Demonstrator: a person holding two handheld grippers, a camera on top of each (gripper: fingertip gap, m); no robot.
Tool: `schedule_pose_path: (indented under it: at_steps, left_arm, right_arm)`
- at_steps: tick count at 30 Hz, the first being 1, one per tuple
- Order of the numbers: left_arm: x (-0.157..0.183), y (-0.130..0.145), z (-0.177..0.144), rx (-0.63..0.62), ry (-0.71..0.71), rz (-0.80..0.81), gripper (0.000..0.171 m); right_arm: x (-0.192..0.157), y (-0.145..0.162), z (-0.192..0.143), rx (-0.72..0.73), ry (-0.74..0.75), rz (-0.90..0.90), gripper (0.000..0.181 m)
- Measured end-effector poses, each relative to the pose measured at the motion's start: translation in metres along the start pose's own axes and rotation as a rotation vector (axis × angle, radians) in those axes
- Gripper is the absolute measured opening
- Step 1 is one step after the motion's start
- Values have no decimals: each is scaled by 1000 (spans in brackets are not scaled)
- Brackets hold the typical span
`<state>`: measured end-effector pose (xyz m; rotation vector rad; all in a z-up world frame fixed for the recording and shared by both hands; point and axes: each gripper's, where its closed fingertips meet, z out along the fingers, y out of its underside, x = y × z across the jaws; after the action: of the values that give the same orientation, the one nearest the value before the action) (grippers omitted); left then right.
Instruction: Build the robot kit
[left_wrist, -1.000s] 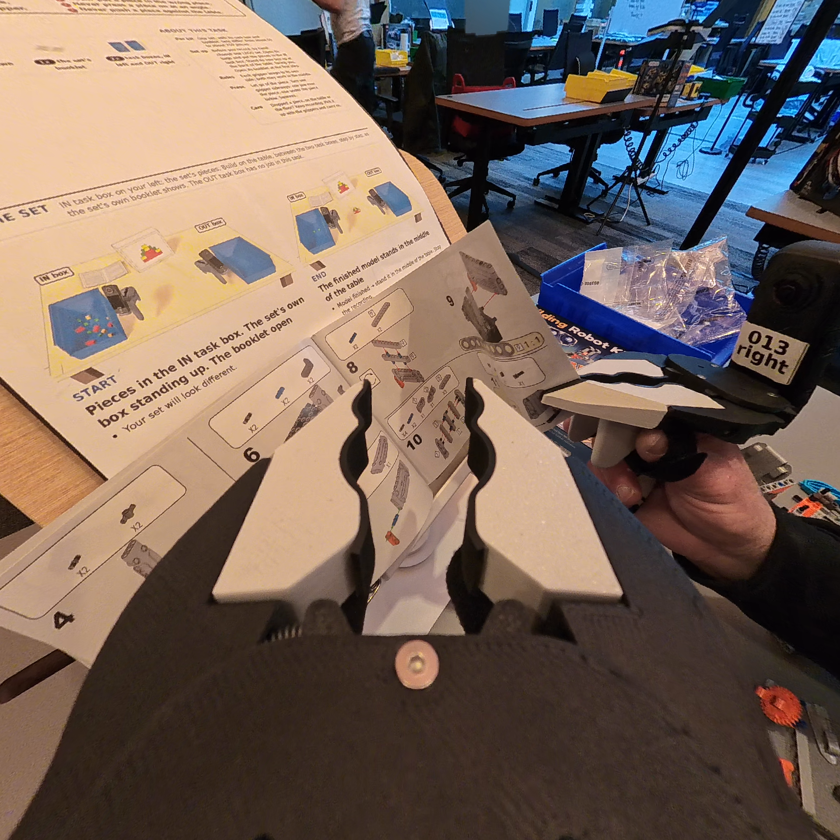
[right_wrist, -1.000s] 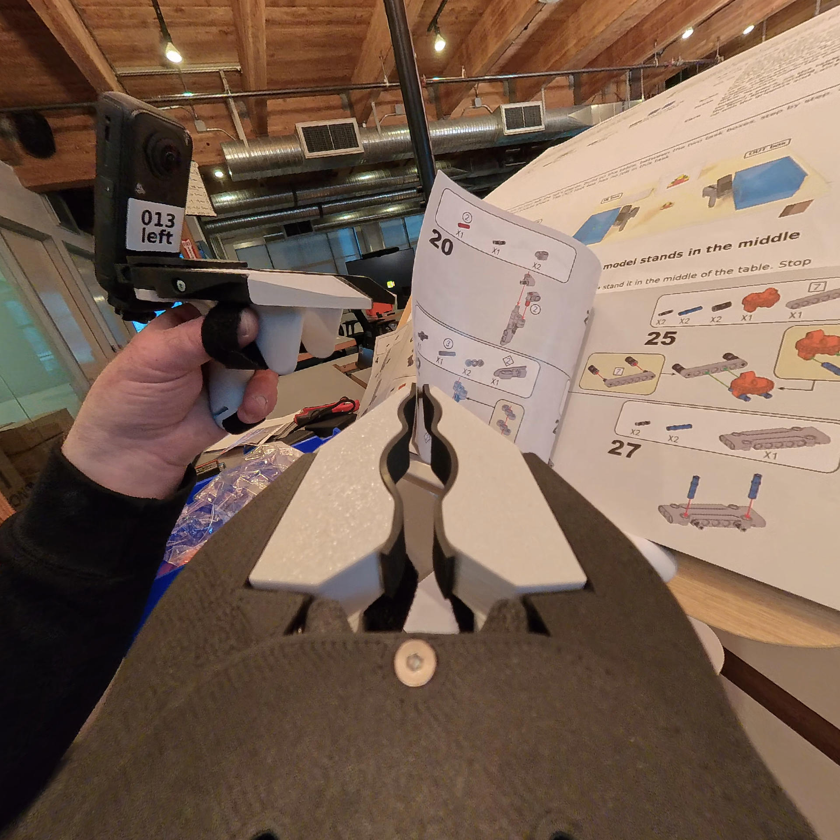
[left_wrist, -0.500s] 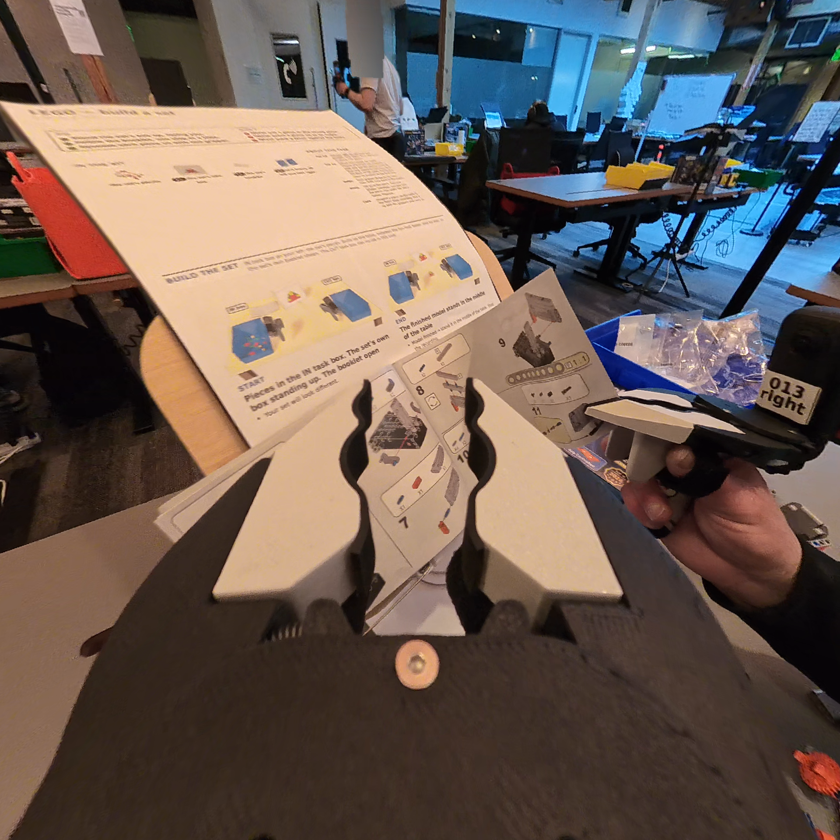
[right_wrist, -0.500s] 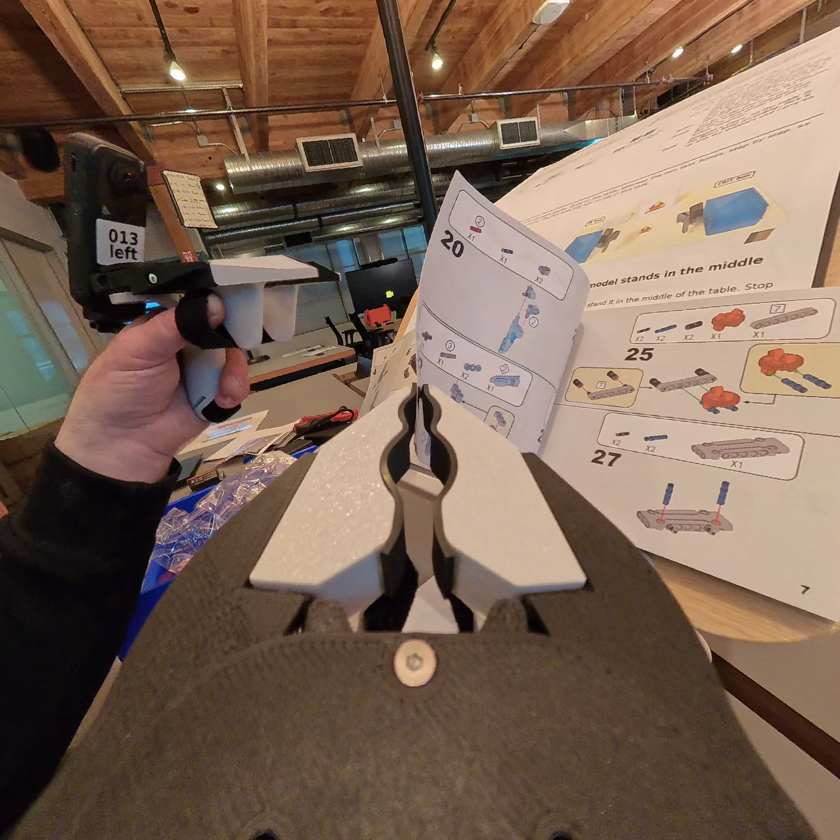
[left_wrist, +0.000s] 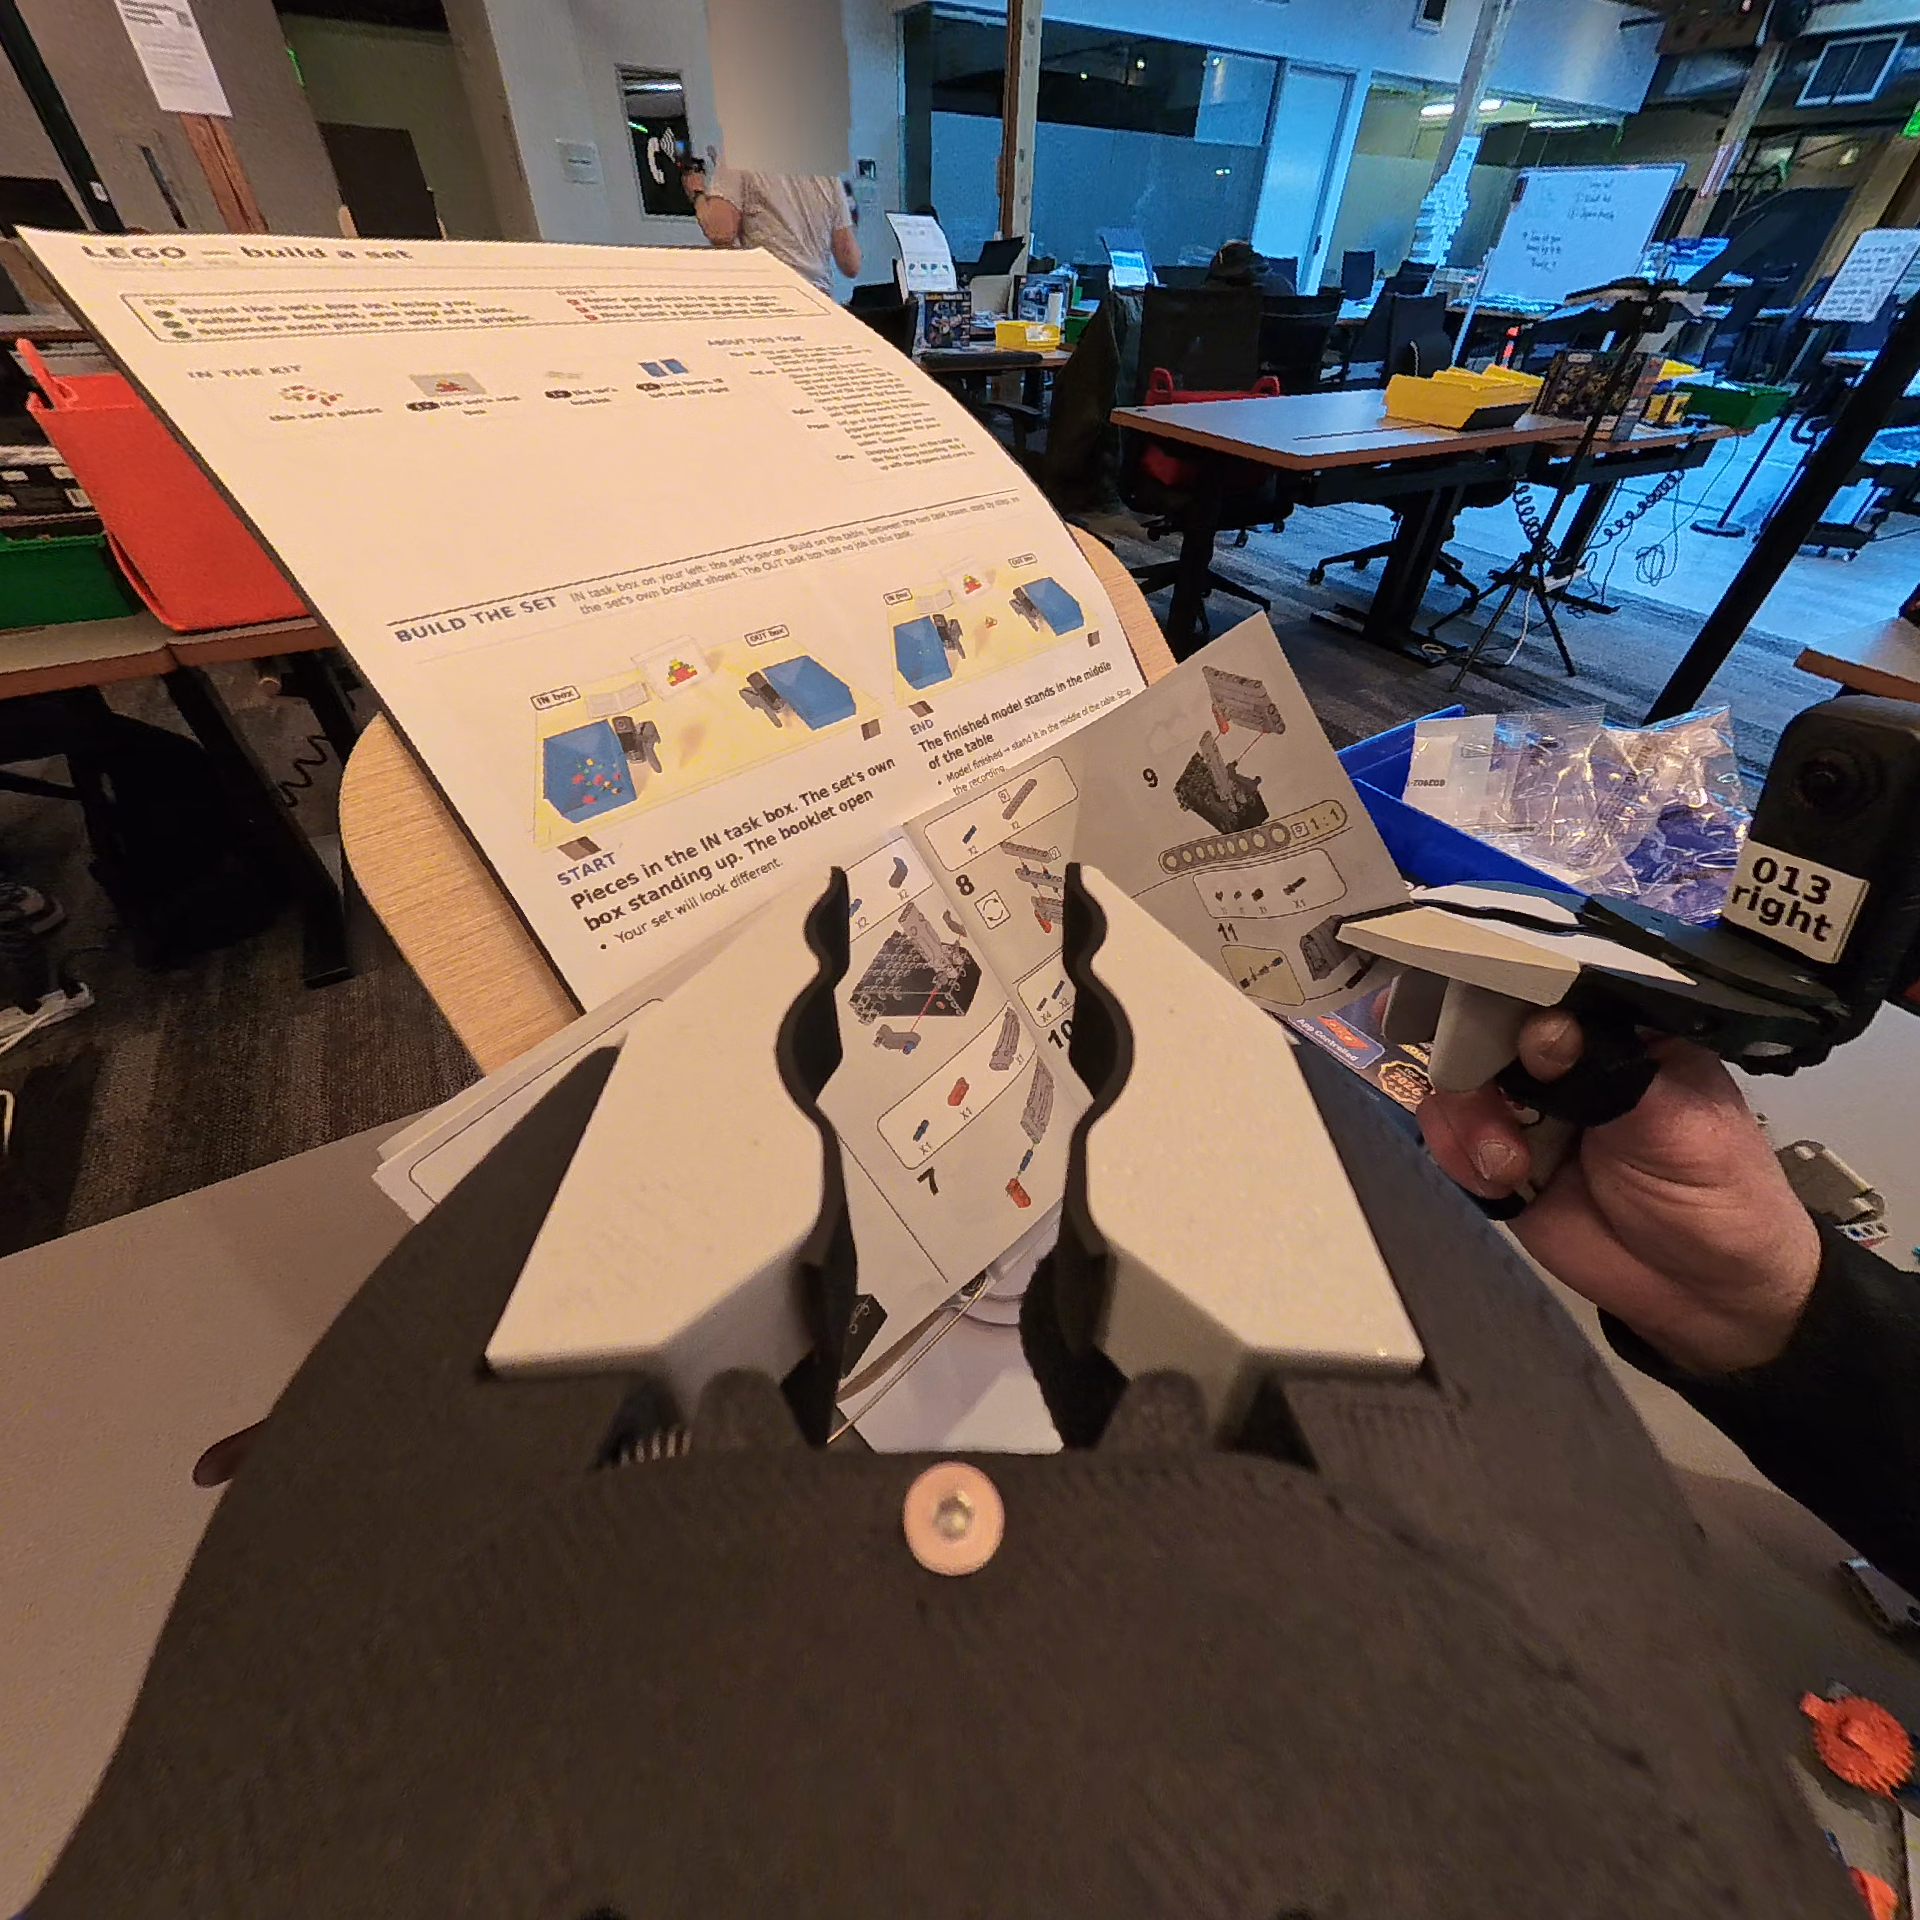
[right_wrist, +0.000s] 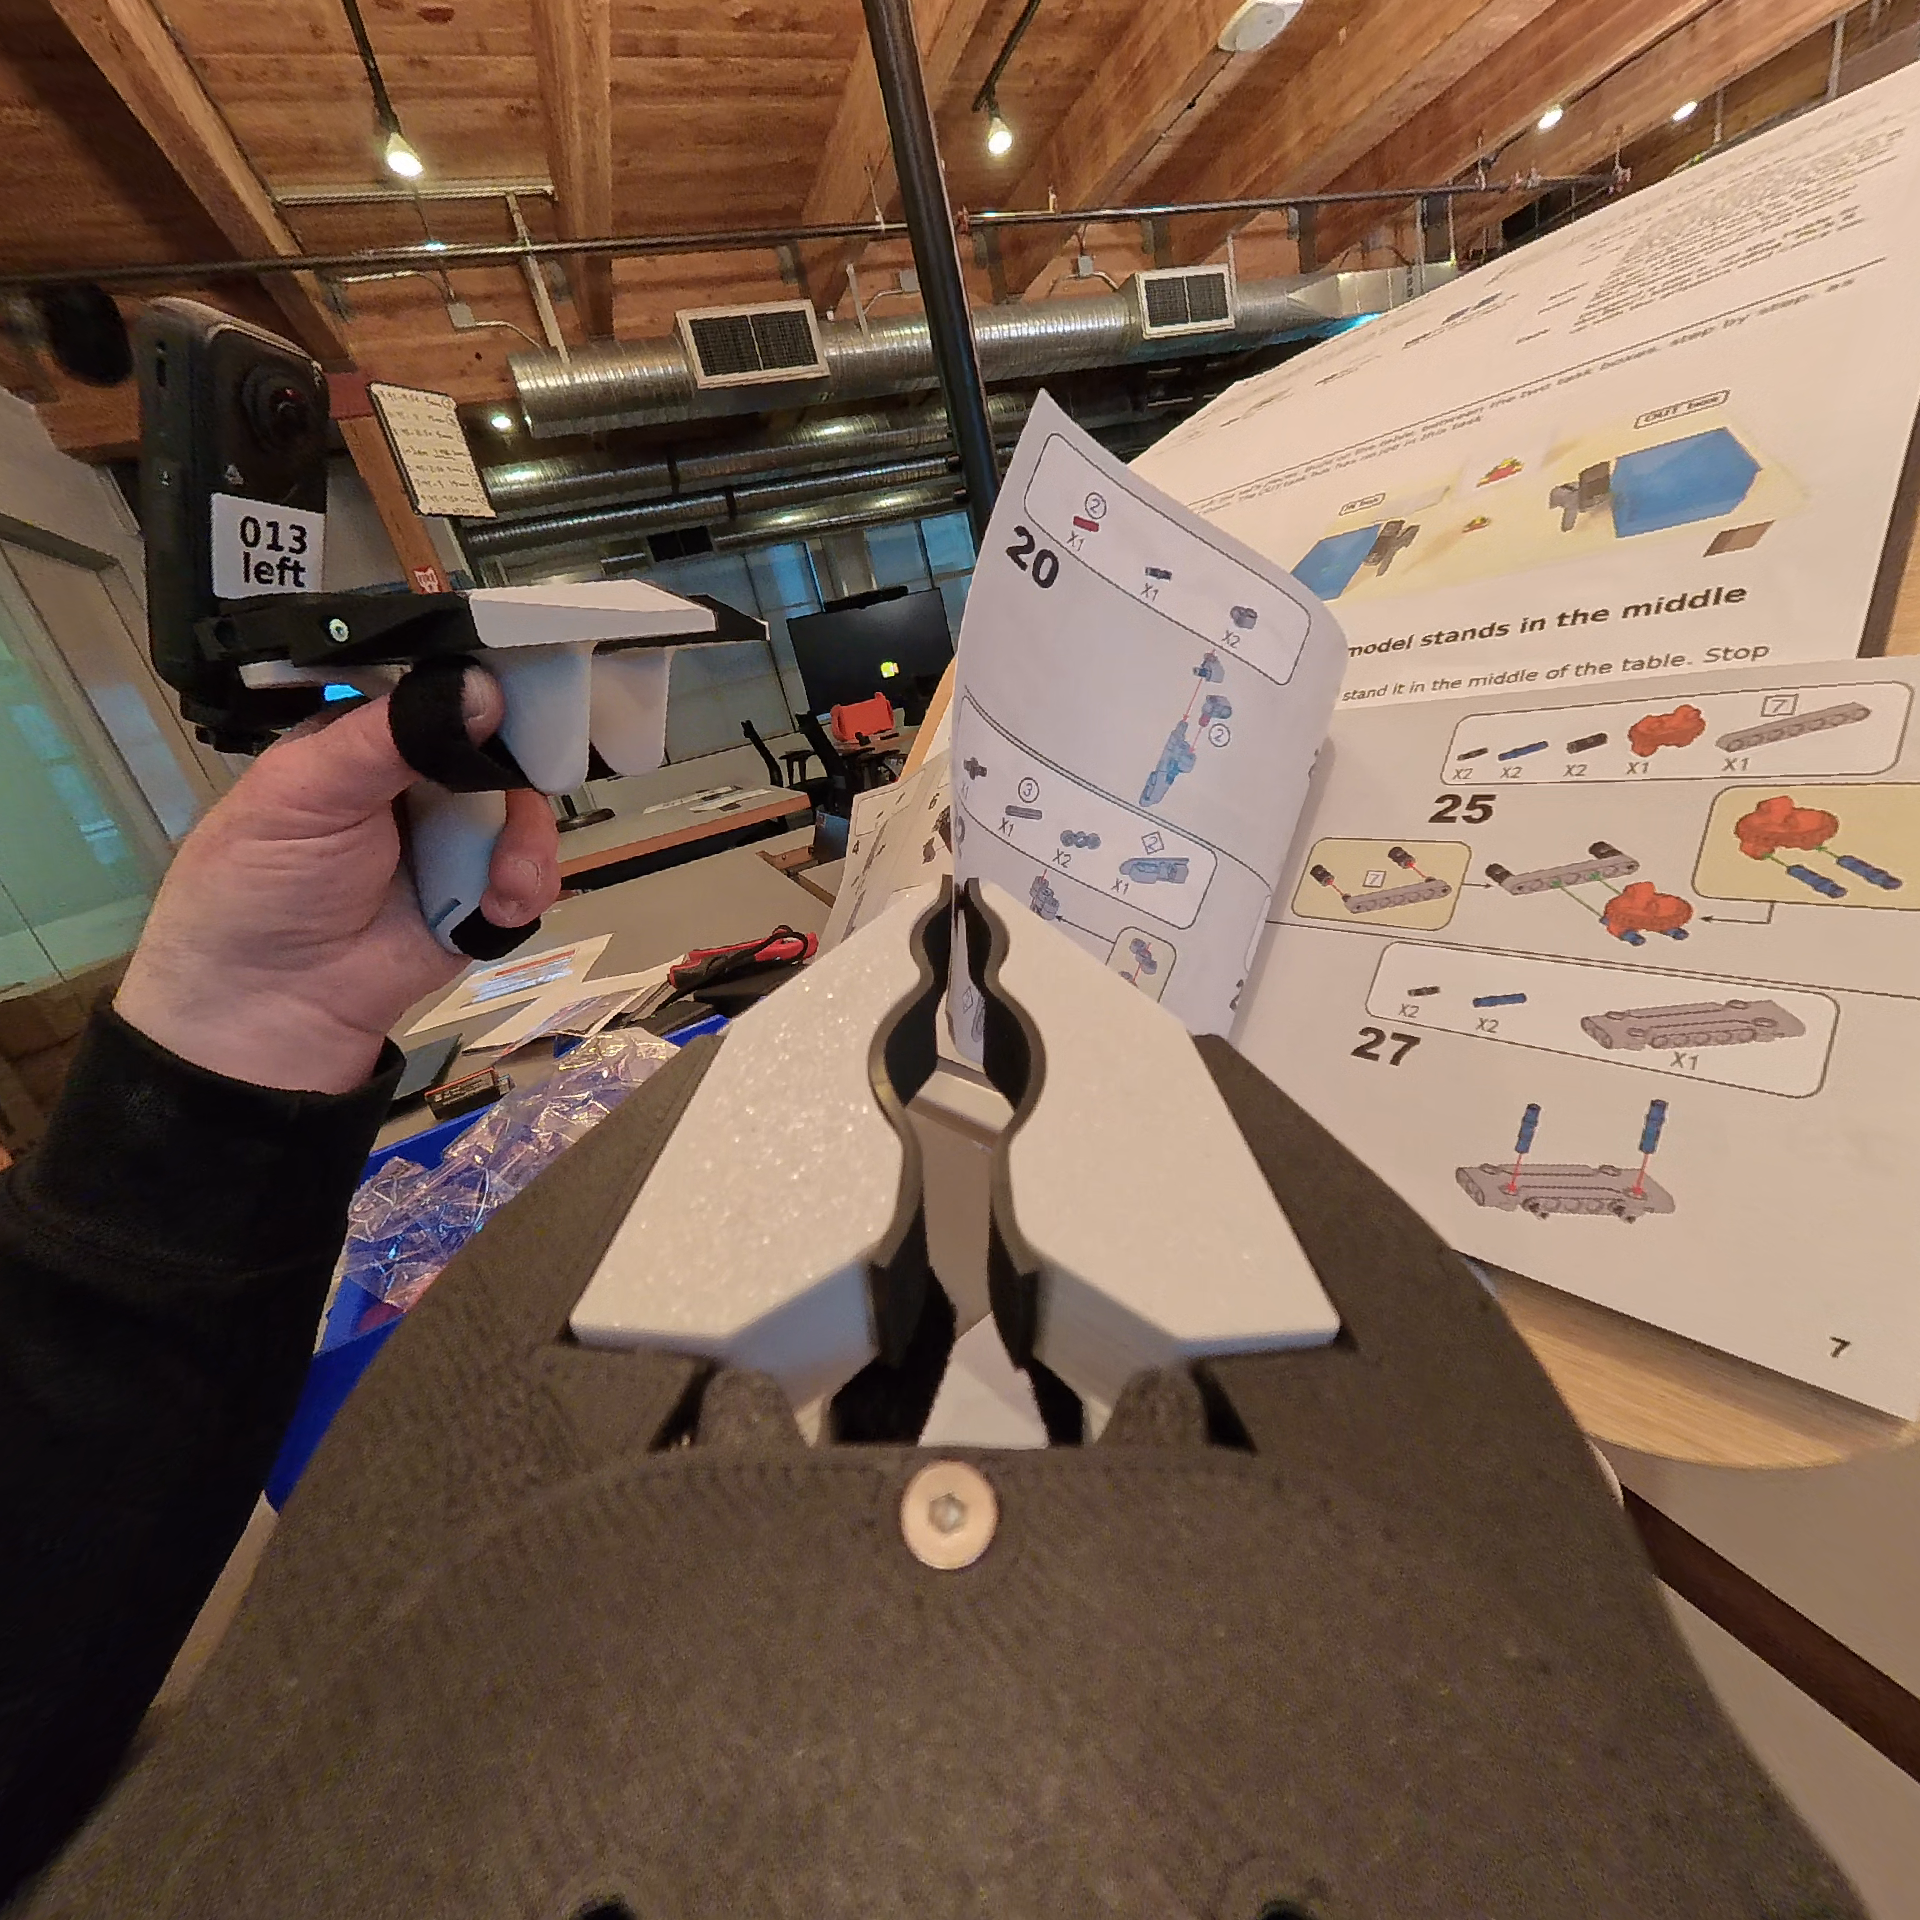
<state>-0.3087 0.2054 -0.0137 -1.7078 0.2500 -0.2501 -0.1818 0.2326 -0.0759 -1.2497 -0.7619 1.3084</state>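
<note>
My right gripper (right_wrist: 961, 899) is shut on one loose page (right_wrist: 1132, 707) of a grey building-instruction booklet and holds that page upright; the rest of the booklet (right_wrist: 1610, 935) lies open against a sloping board. In the left wrist view the right gripper (left_wrist: 1455, 935) pinches the page's lower right edge (left_wrist: 1226, 790). My left gripper (left_wrist: 953, 883) is open and empty; booklet pages show through the gap between its fingers. In the right wrist view the left gripper (right_wrist: 644, 623) hovers left of the page, apart from it.
A large printed instruction sheet (left_wrist: 623, 468) leans on a round wooden board (left_wrist: 436, 862). A blue bin (left_wrist: 1434, 842) holds clear plastic bags (left_wrist: 1590, 800). An orange gear (left_wrist: 1860, 1745) lies at the right. A red-handled tool (right_wrist: 748, 951) lies on the table. A person (left_wrist: 779, 218) stands far back. Spacing between my two grippers at the tips: around 15 cm.
My left gripper has drawn back from the booklet, so more of the big sheet shows. It stays open. My right gripper keeps hold of the page and has hardly moved.
</note>
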Motion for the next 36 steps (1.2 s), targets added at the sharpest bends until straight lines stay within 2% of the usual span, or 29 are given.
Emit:
schedule_pose_path:
  at_steps: [16, 29, 36]
  left_arm:
    - [3, 1, 3, -9, 6, 5, 39]
    - [2, 3, 3, -13, 6, 3, 38]
    - [3, 3, 5, -19, 9, 7, 38]
  right_arm:
    - [6, -7, -7, 22, 3, 6, 0]
    - [63, -17, -41, 115, 79, 145, 0]
    - [79, -12, -49, 110, 117, 164, 0]
